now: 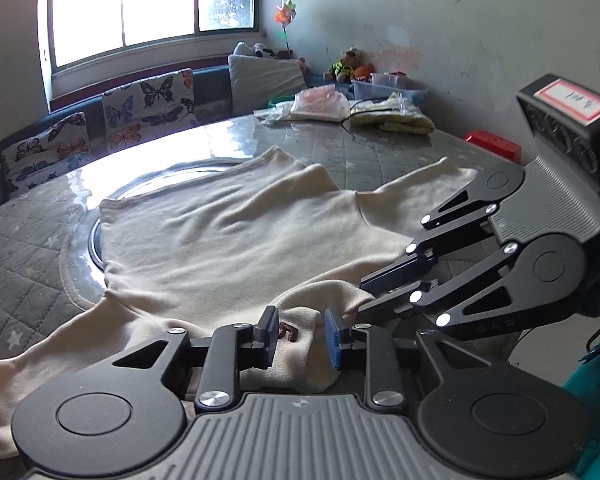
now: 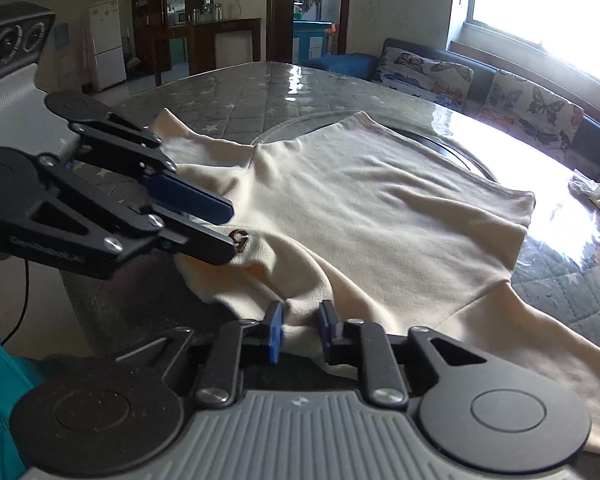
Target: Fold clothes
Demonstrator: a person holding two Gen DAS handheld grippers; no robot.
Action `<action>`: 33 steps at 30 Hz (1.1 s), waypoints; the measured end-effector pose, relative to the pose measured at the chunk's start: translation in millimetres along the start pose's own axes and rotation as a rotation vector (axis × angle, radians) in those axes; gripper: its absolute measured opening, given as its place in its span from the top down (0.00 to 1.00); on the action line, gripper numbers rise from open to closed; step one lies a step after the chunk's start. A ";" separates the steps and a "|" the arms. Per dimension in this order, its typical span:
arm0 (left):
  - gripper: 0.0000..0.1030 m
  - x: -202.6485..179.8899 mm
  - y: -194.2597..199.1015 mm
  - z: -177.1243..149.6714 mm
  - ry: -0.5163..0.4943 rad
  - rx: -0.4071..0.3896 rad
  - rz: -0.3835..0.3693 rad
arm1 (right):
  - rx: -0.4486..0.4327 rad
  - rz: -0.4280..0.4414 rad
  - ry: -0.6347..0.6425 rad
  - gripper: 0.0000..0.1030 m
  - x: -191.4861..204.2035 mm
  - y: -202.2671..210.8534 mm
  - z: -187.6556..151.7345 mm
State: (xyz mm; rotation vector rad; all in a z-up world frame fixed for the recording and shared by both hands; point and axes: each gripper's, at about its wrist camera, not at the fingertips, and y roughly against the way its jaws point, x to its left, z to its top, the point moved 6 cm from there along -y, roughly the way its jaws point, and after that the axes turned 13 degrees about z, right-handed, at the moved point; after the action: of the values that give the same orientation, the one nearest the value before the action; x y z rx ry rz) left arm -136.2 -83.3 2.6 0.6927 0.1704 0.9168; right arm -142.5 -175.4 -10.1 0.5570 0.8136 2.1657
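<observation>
A cream long-sleeved shirt lies spread on the round grey table, its collar end at the near edge; it also shows in the right wrist view. My left gripper has its jaws partly open around a bunched fold of the shirt with a small brown logo. My right gripper straddles the shirt's near edge with a gap between its pads. In each view the other gripper appears beside it, at the same near edge of the shirt.
A glass turntable lies under the shirt. Bags and folded cloth sit at the table's far side. A bench with butterfly cushions runs under the window. A red stool stands to the right.
</observation>
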 end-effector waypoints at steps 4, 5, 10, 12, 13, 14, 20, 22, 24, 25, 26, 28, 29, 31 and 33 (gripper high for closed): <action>0.85 -4.6 -12.5 -4.5 -0.025 0.033 0.013 | -0.021 0.016 -0.021 0.92 -2.5 9.7 0.9; 0.90 -4.4 -12.6 -4.8 -0.022 0.035 0.007 | -0.028 0.023 -0.026 0.92 -3.5 13.1 1.8; 0.96 3.9 0.2 -3.6 0.007 0.012 -0.014 | -0.037 0.057 -0.019 0.92 -4.8 24.5 0.3; 0.96 6.0 2.5 -6.2 0.009 0.018 -0.017 | -0.021 0.065 -0.015 0.92 -4.4 22.4 -3.0; 0.96 7.0 2.8 -7.8 0.009 0.024 -0.017 | -0.006 0.068 -0.012 0.92 -4.0 19.9 -5.0; 0.96 8.0 3.2 -9.5 0.010 0.029 -0.017 | 0.003 0.068 -0.011 0.92 -4.2 18.1 -6.1; 0.82 -2.4 5.3 0.2 -0.034 -0.016 -0.020 | -0.013 0.059 -0.009 0.83 -5.1 18.2 0.3; 0.82 -7.8 -1.7 0.5 -0.051 -0.008 -0.030 | -0.012 0.055 0.000 0.83 -4.0 16.3 1.4; 0.82 -12.4 -11.3 -1.3 -0.068 0.014 -0.020 | -0.009 0.047 0.008 0.83 -3.1 12.8 0.9; 0.83 -13.5 -16.4 -3.1 -0.074 0.027 -0.008 | -0.011 0.039 0.009 0.84 -3.2 11.4 0.9; 0.85 -14.0 -19.3 -4.7 -0.074 0.031 -0.005 | -0.017 0.034 0.005 0.84 -3.8 10.8 1.3; 0.93 -13.2 -18.0 -4.9 -0.062 0.021 -0.010 | -0.030 0.034 -0.003 0.92 -4.9 11.6 2.8; 0.94 -12.2 -15.3 -4.4 -0.058 0.012 -0.011 | -0.039 0.034 -0.005 0.93 -5.4 13.1 3.9; 0.97 -8.1 -7.2 -1.3 -0.039 -0.014 -0.008 | -0.048 0.039 -0.012 0.95 -6.8 15.9 5.7; 0.98 -3.4 2.2 2.9 -0.016 -0.045 -0.007 | -0.067 0.055 -0.030 0.96 -7.9 22.0 8.1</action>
State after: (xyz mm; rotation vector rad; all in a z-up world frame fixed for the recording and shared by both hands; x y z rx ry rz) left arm -138.5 -86.4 5.7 0.6577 0.1374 0.9055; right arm -143.5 -189.9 10.0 0.5827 0.7149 2.2210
